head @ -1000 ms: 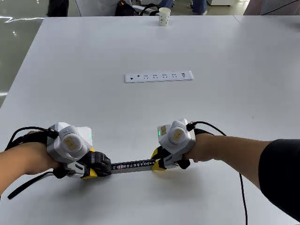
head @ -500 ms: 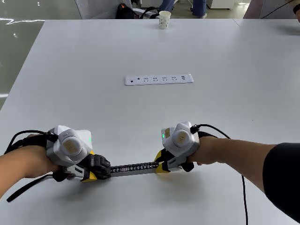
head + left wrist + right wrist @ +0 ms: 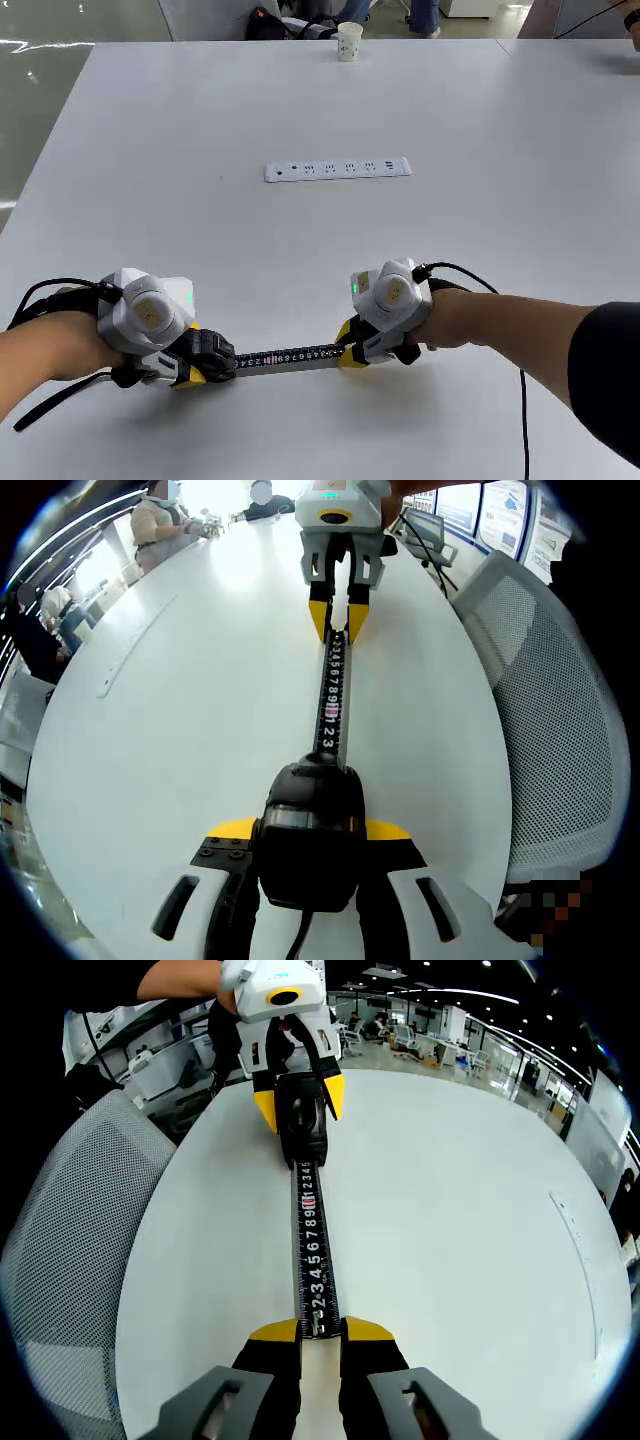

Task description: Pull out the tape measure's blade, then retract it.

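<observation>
The black tape measure case (image 3: 207,354) (image 3: 312,835) (image 3: 302,1118) rests on the white table near its front edge, and my left gripper (image 3: 196,360) (image 3: 312,832) (image 3: 298,1100) is shut on it. Its dark blade (image 3: 290,357) (image 3: 331,692) (image 3: 312,1248) with white numbers runs flat over the table to the right. My right gripper (image 3: 348,356) (image 3: 320,1332) (image 3: 336,615) is shut on the blade's free end. About a hand's length of blade shows between the two grippers.
A white power strip (image 3: 338,169) lies on the table (image 3: 480,180) in the middle, well beyond the grippers. A paper cup (image 3: 349,41) stands at the far edge. Cables (image 3: 505,340) trail from both grippers. A grey mesh chair (image 3: 560,710) (image 3: 70,1220) stands beside the table.
My right gripper has moved a little to the right with the blade's end, so more blade shows. The left gripper and the case have stayed in place.
</observation>
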`<control>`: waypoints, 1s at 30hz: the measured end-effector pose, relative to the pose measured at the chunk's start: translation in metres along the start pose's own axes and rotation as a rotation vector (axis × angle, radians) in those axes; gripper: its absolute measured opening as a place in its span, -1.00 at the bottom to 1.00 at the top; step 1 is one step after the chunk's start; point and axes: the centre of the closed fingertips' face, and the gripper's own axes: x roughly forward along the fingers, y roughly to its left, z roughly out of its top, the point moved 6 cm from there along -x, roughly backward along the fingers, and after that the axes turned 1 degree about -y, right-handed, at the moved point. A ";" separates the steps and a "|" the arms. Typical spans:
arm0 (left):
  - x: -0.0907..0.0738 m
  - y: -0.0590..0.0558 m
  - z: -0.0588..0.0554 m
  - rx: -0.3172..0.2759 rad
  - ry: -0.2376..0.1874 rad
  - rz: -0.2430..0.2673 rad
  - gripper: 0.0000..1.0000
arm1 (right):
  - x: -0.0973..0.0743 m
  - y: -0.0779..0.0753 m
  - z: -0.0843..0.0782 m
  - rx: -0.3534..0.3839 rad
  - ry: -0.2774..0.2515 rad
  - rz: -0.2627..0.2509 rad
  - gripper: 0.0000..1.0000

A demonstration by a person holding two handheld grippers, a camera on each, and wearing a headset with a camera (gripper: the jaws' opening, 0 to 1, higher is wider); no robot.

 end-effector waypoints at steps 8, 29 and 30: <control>0.000 -0.002 0.000 -0.002 0.001 0.006 -0.37 | -0.004 0.000 -0.006 0.005 0.007 0.000 -0.80; 0.000 -0.003 0.003 -0.001 0.009 0.009 -0.37 | -0.010 -0.002 -0.013 0.013 0.016 -0.007 -0.80; 0.000 -0.002 0.003 -0.001 0.010 0.009 -0.37 | -0.011 -0.001 -0.014 0.014 0.016 -0.007 -0.80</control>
